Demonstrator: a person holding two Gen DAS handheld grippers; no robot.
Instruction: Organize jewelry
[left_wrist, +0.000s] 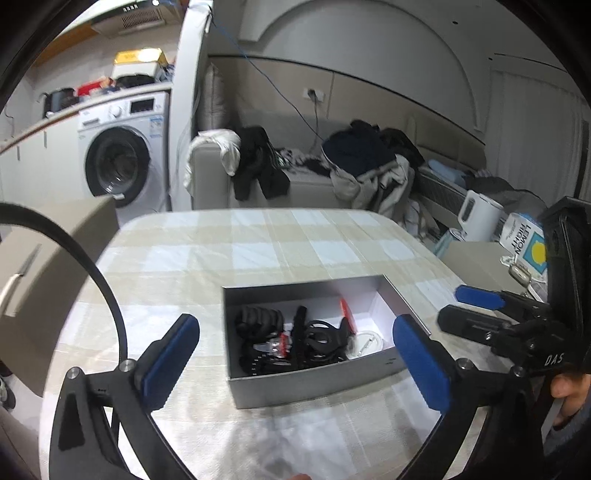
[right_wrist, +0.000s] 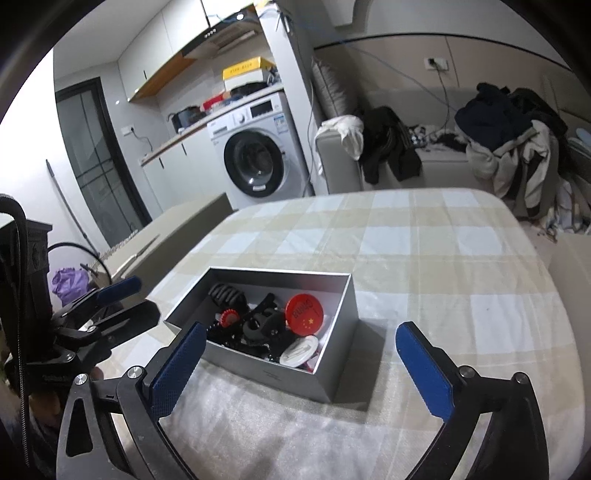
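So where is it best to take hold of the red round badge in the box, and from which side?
Probably grip the red badge by its upper rim, coming from above. It leans tilted against the box wall, so that edge stands free, while black clips crowd its lower side.

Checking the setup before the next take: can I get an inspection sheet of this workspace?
Surface: table under a beige-and-white checked cloth, bare apart from the box.
Job's things: open grey cardboard box holding black hair clips, a round red badge and a white disc.
Clutter: nothing seen on the cloth.
Grippers: left gripper and right gripper both open, empty, short of the box.
Cables: blue cable along the wall.
Surroundings: white washing machine; sofa piled with clothes.
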